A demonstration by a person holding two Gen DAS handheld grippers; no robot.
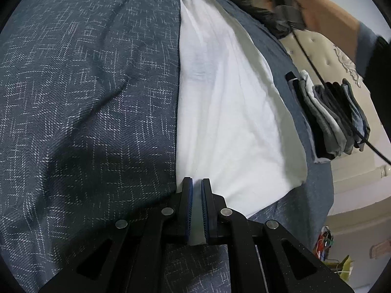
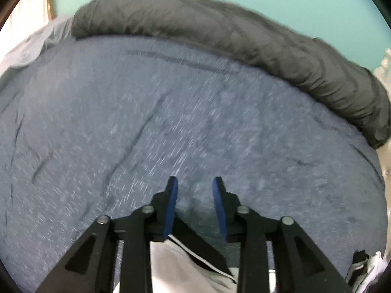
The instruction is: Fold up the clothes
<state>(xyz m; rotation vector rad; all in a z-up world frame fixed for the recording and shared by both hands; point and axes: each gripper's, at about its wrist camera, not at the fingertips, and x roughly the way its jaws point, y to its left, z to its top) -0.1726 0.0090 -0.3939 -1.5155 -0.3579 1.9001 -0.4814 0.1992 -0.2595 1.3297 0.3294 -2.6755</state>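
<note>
From my seat the bedspread (image 1: 85, 97) looked like coarse woven cloth, matt slate blue flecked with pale broken threads. The white garment (image 1: 232, 122) was smooth, thin cotton-like fabric with soft creases. The left gripper (image 1: 197, 183) showed matt black plastic arms, dull metal pins and ribbed blue pads. The grey quilt (image 2: 244, 36) seemed a puckered, slightly sheeny synthetic. The headboard (image 1: 315, 48) looked like buttoned cream upholstery with a faint gloss.
</note>
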